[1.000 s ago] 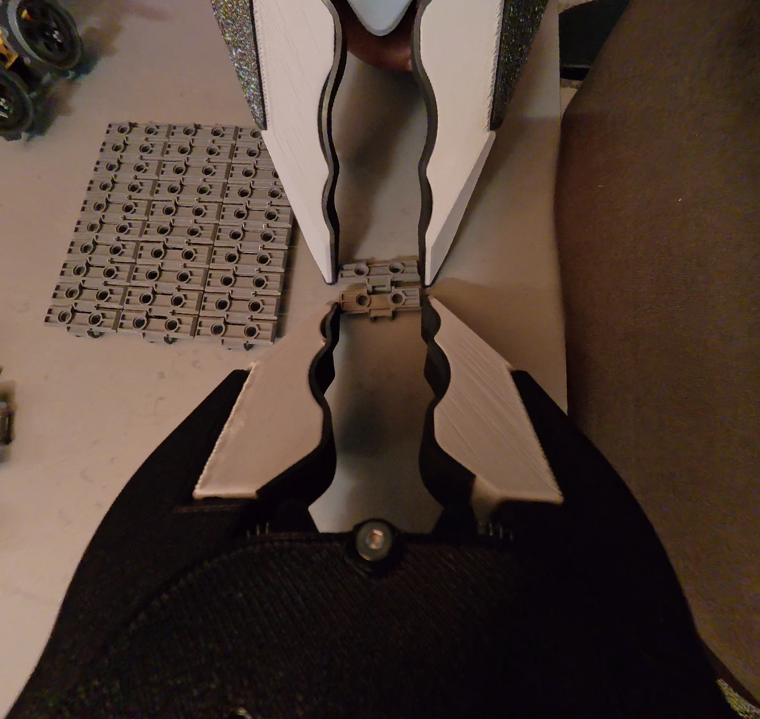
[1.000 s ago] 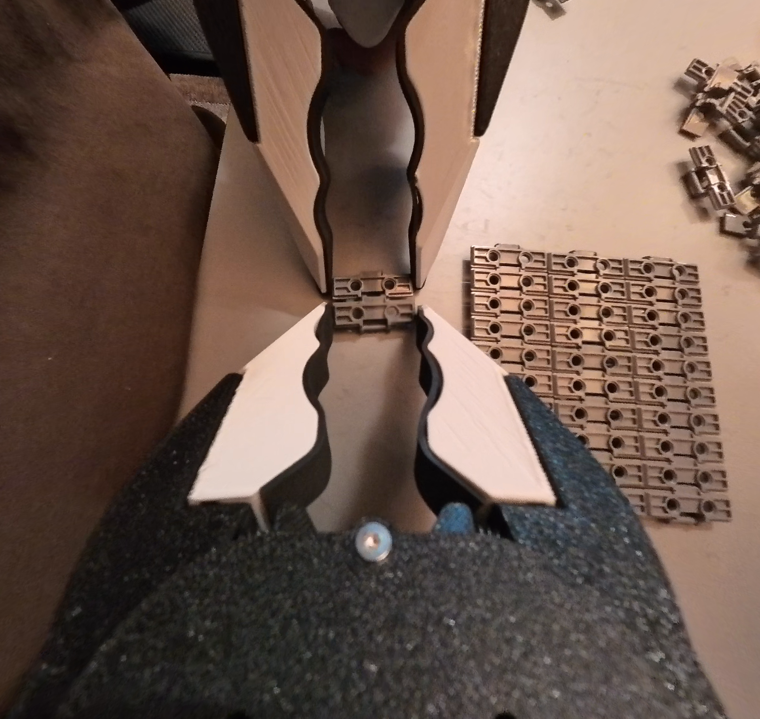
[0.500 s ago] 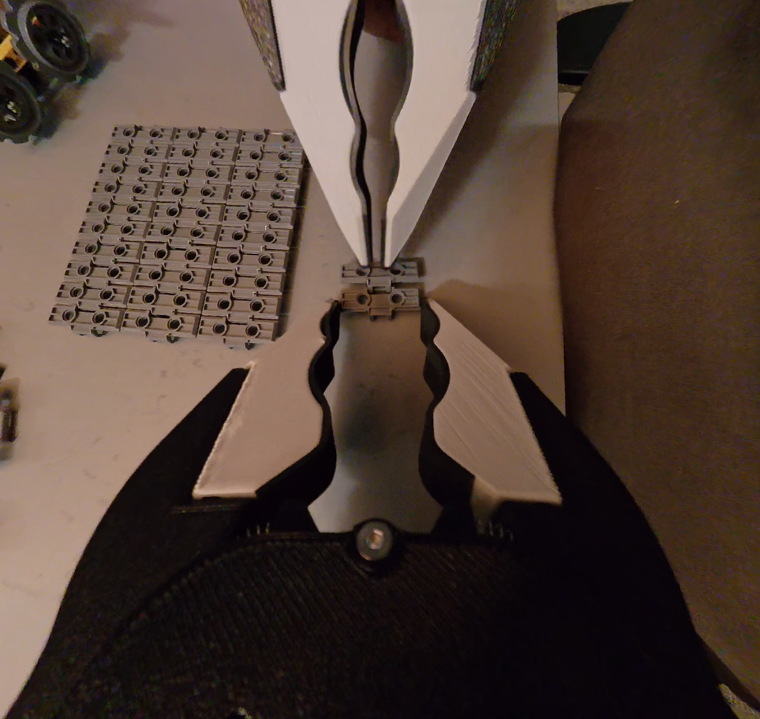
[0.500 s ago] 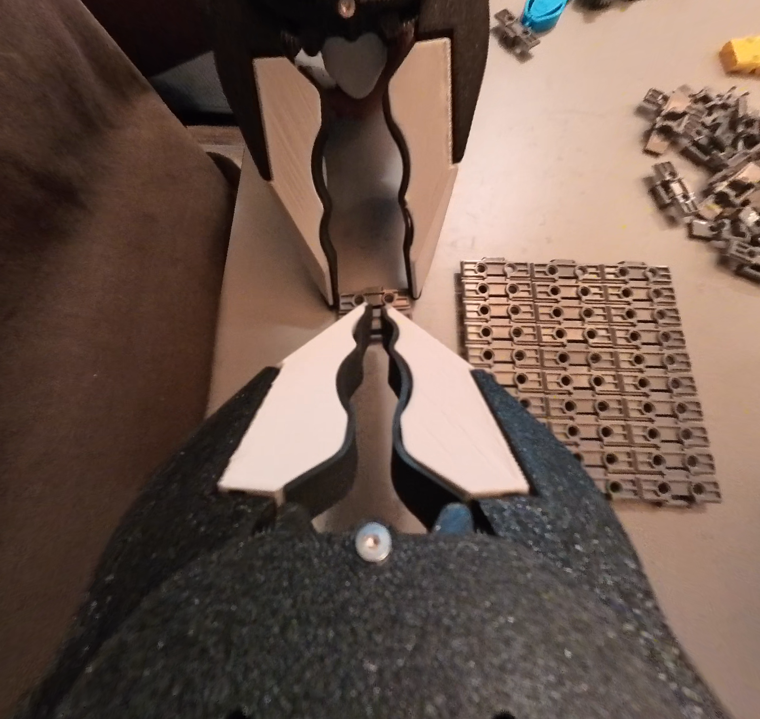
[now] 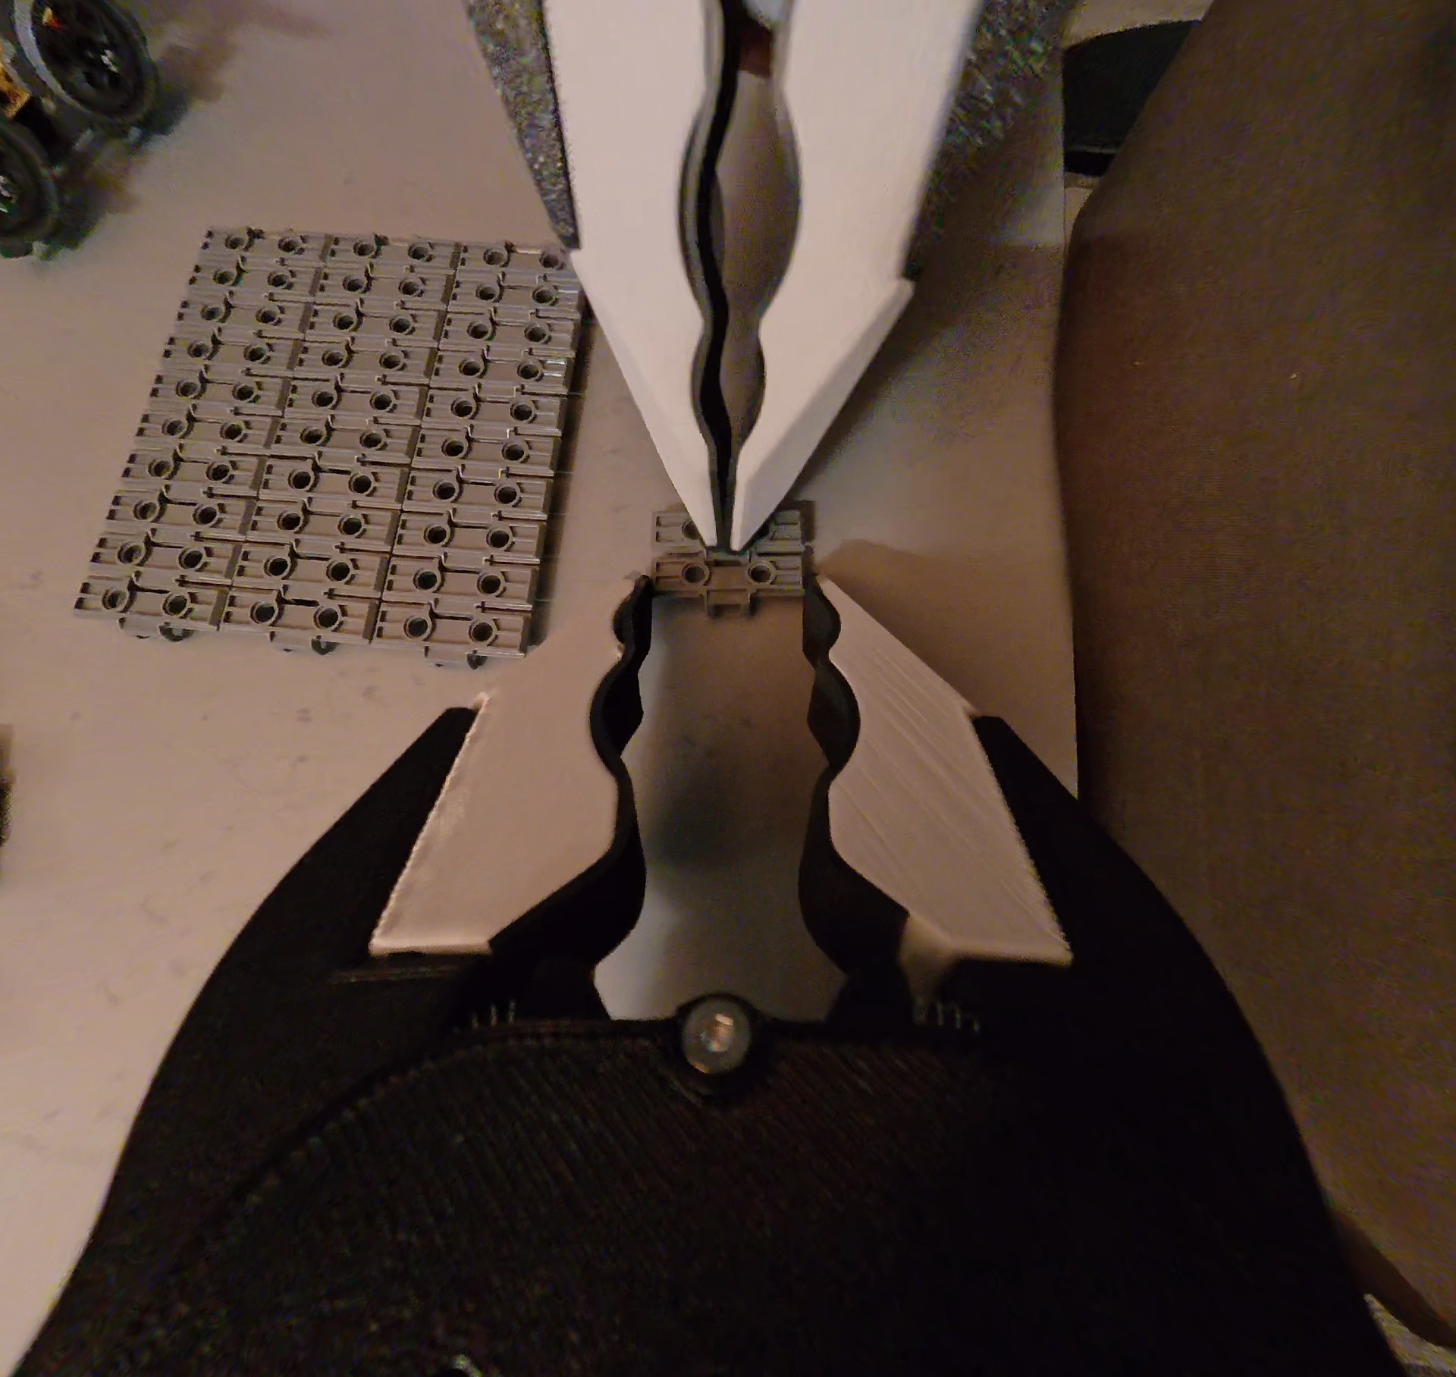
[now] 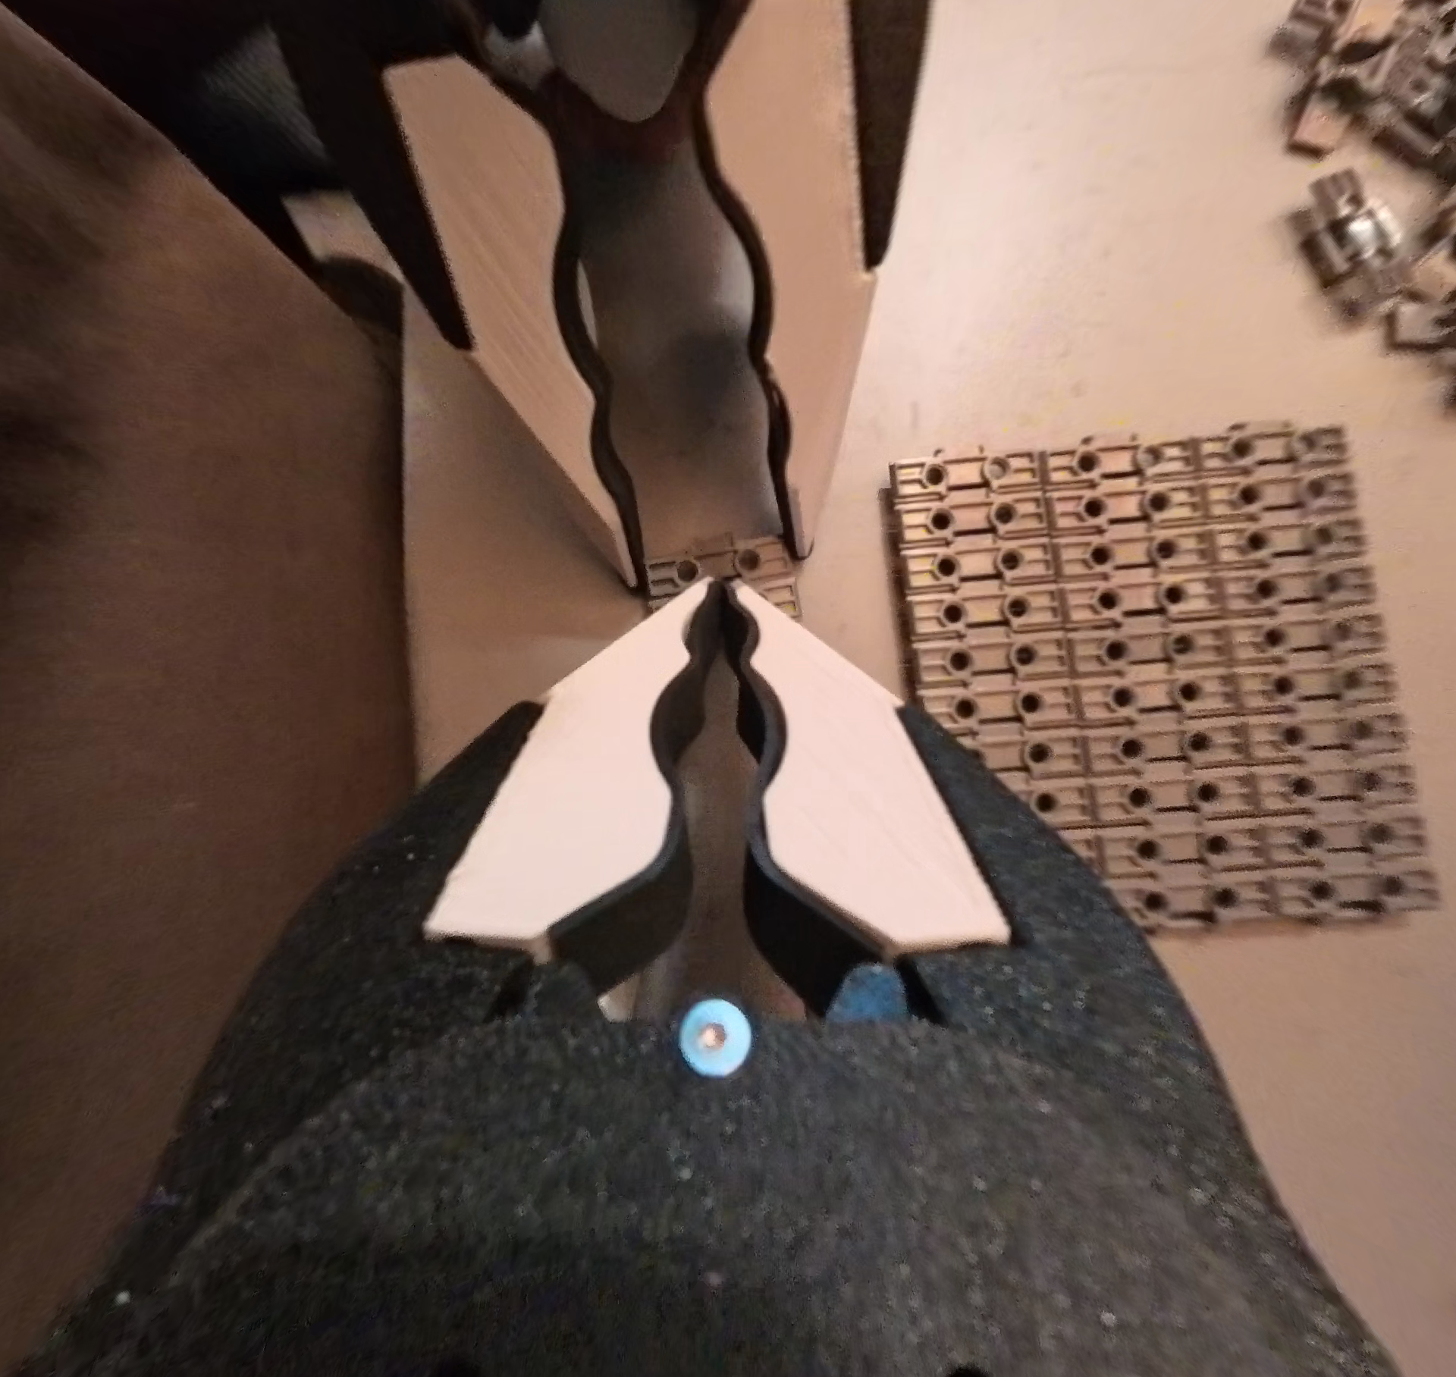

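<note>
A short piece of two joined grey track links (image 5: 729,575) sits at the table's edge. My left gripper (image 5: 729,591) is shut on its near link, one pad pressing on each end. My right gripper (image 6: 721,591) is shut with nothing between its pads. Its closed tips rest over the middle of the far link, at the seam between the two links. The right gripper (image 5: 725,543) comes in from the top of the left wrist view. In the right wrist view the left gripper (image 6: 713,559) comes in from the top and clamps the link piece (image 6: 748,555).
A flat mat of several joined grey links (image 5: 331,441) lies on the pale table (image 5: 157,827), also shown in the right wrist view (image 6: 1142,677). Loose grey links (image 6: 1379,157) are piled beyond it. A black-wheeled toy (image 5: 63,102) is at the far left. Brown fabric (image 5: 1261,630) borders the table edge. My left and right fingertips are right by each other. The black-wheeled toy (image 5: 63,102) is about 20 cm from my left fingertips.
My right gripper let go of the far link it was clamping; its pads came together on air and its tips now rest on the links' middle. The left gripper kept its hold.
</note>
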`<move>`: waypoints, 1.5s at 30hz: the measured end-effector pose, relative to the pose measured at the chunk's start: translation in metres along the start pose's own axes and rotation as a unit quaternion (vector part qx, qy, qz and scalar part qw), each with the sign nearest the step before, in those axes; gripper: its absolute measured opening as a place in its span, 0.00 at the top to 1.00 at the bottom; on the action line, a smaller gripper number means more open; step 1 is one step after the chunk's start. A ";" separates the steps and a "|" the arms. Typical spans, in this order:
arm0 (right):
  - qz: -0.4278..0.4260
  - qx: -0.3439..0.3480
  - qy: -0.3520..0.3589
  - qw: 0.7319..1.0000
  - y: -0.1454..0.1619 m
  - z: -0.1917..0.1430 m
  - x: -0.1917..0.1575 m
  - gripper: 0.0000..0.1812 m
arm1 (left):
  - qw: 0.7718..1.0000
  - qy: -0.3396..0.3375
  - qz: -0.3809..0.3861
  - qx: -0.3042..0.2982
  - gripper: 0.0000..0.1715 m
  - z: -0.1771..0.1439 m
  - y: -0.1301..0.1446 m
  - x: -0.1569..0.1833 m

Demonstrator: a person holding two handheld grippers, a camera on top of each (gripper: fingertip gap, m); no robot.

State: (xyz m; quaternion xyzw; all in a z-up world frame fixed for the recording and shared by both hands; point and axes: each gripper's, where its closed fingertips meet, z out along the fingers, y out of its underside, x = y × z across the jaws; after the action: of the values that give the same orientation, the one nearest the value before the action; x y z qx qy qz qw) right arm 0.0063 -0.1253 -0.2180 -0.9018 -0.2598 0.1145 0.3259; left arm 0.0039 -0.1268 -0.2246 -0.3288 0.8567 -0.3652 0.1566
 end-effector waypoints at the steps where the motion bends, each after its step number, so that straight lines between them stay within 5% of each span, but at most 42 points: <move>1: -0.015 -0.015 0.018 1.000 0.000 0.000 0.000 1.00 | 1.000 0.002 -0.003 0.000 0.79 0.000 0.000 0.000; 9: -0.022 -0.078 0.019 0.997 0.001 0.002 0.000 1.00 | 1.000 -0.004 0.003 -0.003 0.79 0.000 0.001 0.000; 19: -0.034 0.014 0.074 0.997 -0.005 -0.005 0.010 0.99 | 1.000 0.004 -0.003 -0.003 0.78 -0.005 0.007 -0.006; 31: 0.043 0.078 0.034 0.995 0.000 -0.019 0.008 0.91 | 1.000 -0.023 -0.018 -0.008 0.74 -0.018 0.010 -0.019; 35: 0.030 0.092 0.070 0.993 -0.002 -0.026 0.016 0.89 | 0.989 -0.116 -0.090 0.008 0.76 -0.048 0.010 -0.069; 39: 0.018 0.130 0.108 0.985 -0.013 -0.036 0.021 0.89 | 0.952 -0.241 -0.190 0.001 0.77 -0.079 0.031 -0.139; 45: 0.008 0.140 0.142 0.980 -0.011 -0.042 0.024 0.89 | 0.946 -0.267 -0.179 -0.037 0.80 -0.064 0.036 -0.174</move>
State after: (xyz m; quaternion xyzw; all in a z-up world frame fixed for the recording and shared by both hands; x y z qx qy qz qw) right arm 0.0379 -0.1276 -0.1796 -0.8562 -0.1854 0.0230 0.4817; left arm 0.0831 0.0429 -0.2019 -0.5681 0.7235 -0.2537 0.2992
